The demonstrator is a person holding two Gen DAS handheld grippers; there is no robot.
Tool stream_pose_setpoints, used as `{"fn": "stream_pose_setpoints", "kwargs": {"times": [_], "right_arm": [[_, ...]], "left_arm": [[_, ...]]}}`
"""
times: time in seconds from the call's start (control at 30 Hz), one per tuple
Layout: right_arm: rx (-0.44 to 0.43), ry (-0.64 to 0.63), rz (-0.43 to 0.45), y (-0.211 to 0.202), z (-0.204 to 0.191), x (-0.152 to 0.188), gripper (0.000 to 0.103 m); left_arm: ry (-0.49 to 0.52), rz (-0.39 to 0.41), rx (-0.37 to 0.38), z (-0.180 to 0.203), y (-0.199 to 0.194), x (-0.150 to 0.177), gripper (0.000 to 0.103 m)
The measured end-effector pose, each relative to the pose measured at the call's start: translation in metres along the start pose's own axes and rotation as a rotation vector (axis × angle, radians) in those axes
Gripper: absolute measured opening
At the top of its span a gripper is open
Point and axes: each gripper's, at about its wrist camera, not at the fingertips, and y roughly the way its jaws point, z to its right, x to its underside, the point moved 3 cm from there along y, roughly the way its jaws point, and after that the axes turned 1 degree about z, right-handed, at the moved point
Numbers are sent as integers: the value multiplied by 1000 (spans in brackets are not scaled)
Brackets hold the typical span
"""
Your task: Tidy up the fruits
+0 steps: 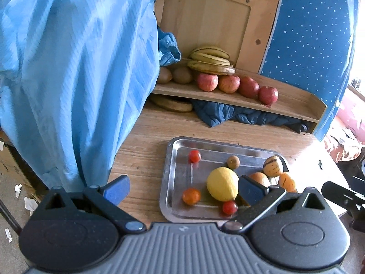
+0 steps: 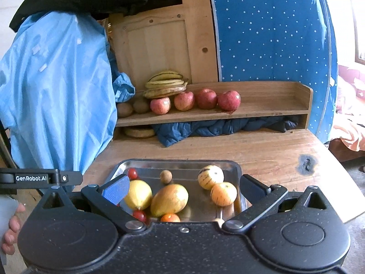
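Left gripper [image 1: 183,188]: nearest the lens, jaws spread wide, nothing between them; blue-padded fingers [image 1: 117,188] hang above the wooden table [image 1: 146,141], one short of the tray's near left corner, the other over its near right part.

Right gripper [image 2: 183,188]: jaws likewise wide apart and empty, raised over the tray's near edge; a hand [image 2: 12,226] shows at the lower left of this view.

Steel tray [image 2: 182,164]: rectangular, shallow, flat on the table. Contents:
- yellow lemon [image 1: 222,183], near the middle;
- yellow-orange mango [image 2: 170,199], just right of the lemon, seen whole only from the right wrist;
- two striped yellow-orange melons [image 2: 211,177] [image 2: 223,193], touching, at the right end;
- small brown round fruit [image 1: 233,162], toward the far side;
- two cherry tomatoes, one at the far left [image 1: 194,156], one at the near edge [image 1: 229,207];
- small orange fruit [image 1: 191,196], near left.

Wooden shelf [image 1: 294,105]: against the back panel, beyond the tray and well apart from it. Holds four red apples [image 1: 228,83] in a row, a bunch of bananas [image 1: 211,59] resting partly on the leftmost apples, and two brown kiwis [image 1: 181,75] at the left end.

Dark blue cloth [image 1: 228,113]: bunched beneath the shelf, beside a flat woven mat [image 1: 172,104].

Light blue garment [image 1: 75,68]: hangs at the table's left side.

Blue dotted fabric [image 2: 269,29]: upright behind the shelf, right.
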Motion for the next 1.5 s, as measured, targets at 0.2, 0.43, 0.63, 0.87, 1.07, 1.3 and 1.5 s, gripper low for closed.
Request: {"fn": "stream_pose_setpoints", "kwargs": {"times": [0.2, 0.43, 0.63, 0.87, 1.07, 1.3, 1.5], "right_arm": [[13, -11, -4, -14, -10, 10, 102], [22, -11, -21, -23, -20, 21, 102], [31, -11, -27, -34, -27, 30, 102], [56, -4, -36, -42, -27, 39, 102], [62, 0, -46, -41, -30, 42, 102], [61, -4, -59, -37, -35, 44, 102], [65, -4, -66, -34, -35, 44, 102]], "left_arm": [[22, 15, 41, -4, -16, 11, 102], [47, 15, 44, -5, -29, 20, 102], [48, 2, 54, -6, -36, 31, 102], [62, -4, 73, -4, -39, 36, 102], [60, -10, 74, -8, -39, 36, 102], [52, -21, 73, -12, -35, 36, 102], [56, -26, 78, -12, -33, 37, 102]]}}
